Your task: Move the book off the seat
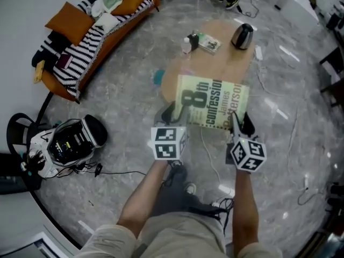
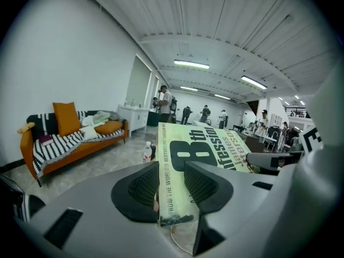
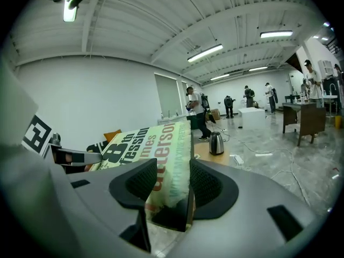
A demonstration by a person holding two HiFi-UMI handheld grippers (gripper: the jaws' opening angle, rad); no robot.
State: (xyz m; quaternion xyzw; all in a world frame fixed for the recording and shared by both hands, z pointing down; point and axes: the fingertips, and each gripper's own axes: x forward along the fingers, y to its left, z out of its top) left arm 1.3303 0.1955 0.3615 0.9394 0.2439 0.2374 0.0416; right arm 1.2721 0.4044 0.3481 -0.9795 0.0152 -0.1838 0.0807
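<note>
**Hand-held grippers carry book, sofa cleared, set-down pending**

Left hand-held gripper (image 1: pixel 173 113) is clamped on the near left edge of the book (image 1: pixel 212 104). In the left gripper view the pads of this hand-held gripper (image 2: pixel 172 184) pinch the cover from both sides. Right hand-held gripper (image 1: pixel 240 123) is clenched on the near right corner, and its own view shows the same hand-held gripper (image 3: pixel 166 184) with the book (image 3: pixel 145 144) between the pads.

I judge this as the carry step. The book is in the air with its cover facing up, over the near end of the tabletop (image 1: pixel 231 63) and well apart from the sofa (image 1: pixel 97 36), so it is already off the seat.

Next I need to lower it flat onto bare wood, keep both sides level, and let go with both together. I should stay short of the kettle (image 1: pixel 242 36) and the bottle (image 1: pixel 186 44) at the far end.

Materials:
- **Book:** a thick paperback with a pale yellow-green cover and bold black print. In the left gripper view the book (image 2: pixel 185 152) looks scuffed along its bottom edge. It could flex or splay, and the right corner already looks slightly fanned.
- **Pads:** dark, with a ribbed mesh texture.
- **Tabletop:** light wood with rounded ends.
- **Kettle:** dark, rounded and glossy.
- **Sofa:** orange, with a striped throw and soft cushions.
- **Floor:** polished grey stone look, with loose cables.
</note>
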